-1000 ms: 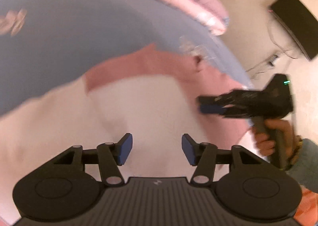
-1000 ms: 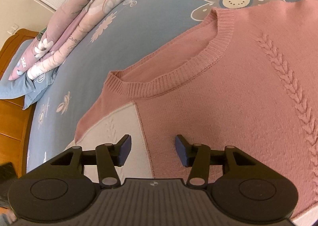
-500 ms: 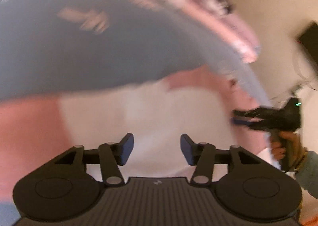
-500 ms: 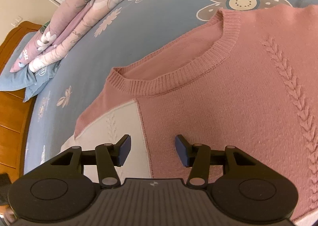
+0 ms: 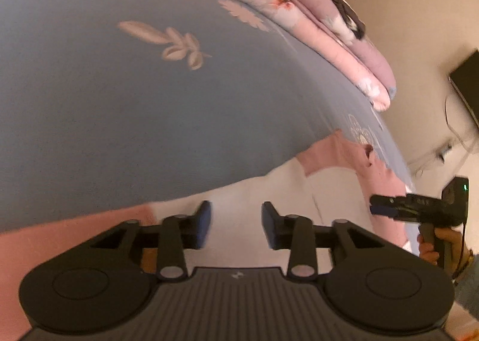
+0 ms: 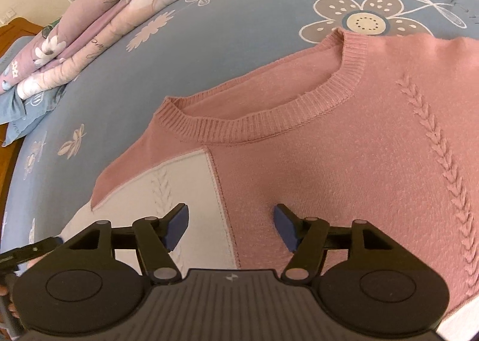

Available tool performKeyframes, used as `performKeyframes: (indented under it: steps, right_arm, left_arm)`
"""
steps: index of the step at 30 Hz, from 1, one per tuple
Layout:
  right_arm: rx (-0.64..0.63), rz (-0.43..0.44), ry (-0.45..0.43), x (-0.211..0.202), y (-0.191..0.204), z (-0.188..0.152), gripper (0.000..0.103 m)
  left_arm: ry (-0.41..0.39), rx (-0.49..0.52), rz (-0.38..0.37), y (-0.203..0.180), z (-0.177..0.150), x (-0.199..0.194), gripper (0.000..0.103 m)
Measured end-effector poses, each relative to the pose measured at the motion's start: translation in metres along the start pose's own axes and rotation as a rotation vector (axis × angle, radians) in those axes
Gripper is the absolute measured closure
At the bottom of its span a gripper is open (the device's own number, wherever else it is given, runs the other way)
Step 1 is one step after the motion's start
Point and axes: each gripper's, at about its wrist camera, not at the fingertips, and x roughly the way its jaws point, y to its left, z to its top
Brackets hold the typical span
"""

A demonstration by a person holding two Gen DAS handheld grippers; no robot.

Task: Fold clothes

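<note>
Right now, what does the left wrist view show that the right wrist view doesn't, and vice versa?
Left wrist only: the sweater's pink sleeve end, a dark screen on the wall, and the right gripper seen side-on.

Right wrist only: the ribbed collar, the braided knit line, a big flower print on the sheet.

Both: the pink-and-white sweater flat on the blue sheet, the folded floral quilt, and open grippers, the left gripper holding nothing.

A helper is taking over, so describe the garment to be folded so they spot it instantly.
On the blue flower-print bedsheet, near the big printed flower, a knit sweater lies flat. Unlike the folded floral quilt along the far edge, it is pink with a white panel at one shoulder, a ribbed round neck and raised braid stitching.
</note>
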Motion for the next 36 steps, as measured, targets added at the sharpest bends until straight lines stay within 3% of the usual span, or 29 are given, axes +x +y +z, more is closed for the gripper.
performKeyframes:
  steps: [4, 6, 8, 11, 13, 17, 20, 22, 25, 32, 34, 36]
  right_arm:
    - [-0.012, -0.03, -0.006, 0.002, 0.006, -0.001, 0.031]
    - [-0.015, -0.043, -0.003, 0.003, 0.009, 0.0, 0.03]
    - [-0.019, -0.056, 0.002, 0.004, 0.011, 0.001, 0.03]
    - [-0.028, -0.066, 0.009, 0.004, 0.014, 0.002, 0.029]
    - [-0.034, -0.062, 0.006, 0.005, 0.015, 0.001, 0.027]
    - [-0.041, -0.067, -0.011, 0.005, 0.018, -0.003, 0.024]
    - [-0.049, -0.08, -0.014, 0.006, 0.02, -0.004, 0.023]
    - [-0.054, -0.088, -0.011, 0.006, 0.022, -0.004, 0.023]
    - [-0.07, -0.097, 0.003, 0.007, 0.024, -0.002, 0.023]
    - [-0.088, -0.111, 0.003, 0.008, 0.027, -0.004, 0.023]
    - [-0.086, -0.116, 0.003, 0.008, 0.028, -0.004, 0.023]
    - [-0.08, -0.117, 0.006, 0.007, 0.029, -0.004, 0.023]
  left_arm:
    - [-0.008, 0.061, -0.146, -0.024, 0.01, 0.02, 0.045]
    - [0.029, 0.107, -0.146, -0.031, 0.012, 0.041, 0.045]
    - [0.057, 0.155, -0.061, -0.028, 0.012, 0.053, 0.05]
    - [0.039, 0.124, -0.082, -0.015, 0.012, 0.034, 0.056]
    - [0.017, 0.104, -0.082, -0.014, 0.008, 0.011, 0.049]
    - [-0.025, 0.062, -0.084, -0.013, 0.001, -0.035, 0.044]
    - [-0.022, 0.043, -0.111, -0.02, -0.018, -0.041, 0.043]
    - [-0.004, 0.022, -0.089, -0.021, -0.033, -0.028, 0.043]
    - [0.034, -0.025, 0.013, -0.008, -0.049, -0.015, 0.049]
    - [-0.005, -0.089, 0.151, 0.034, -0.067, -0.069, 0.066]
    - [0.003, -0.11, 0.168, 0.039, -0.067, -0.078, 0.066]
    - [0.002, -0.124, 0.194, 0.035, -0.063, -0.084, 0.055]
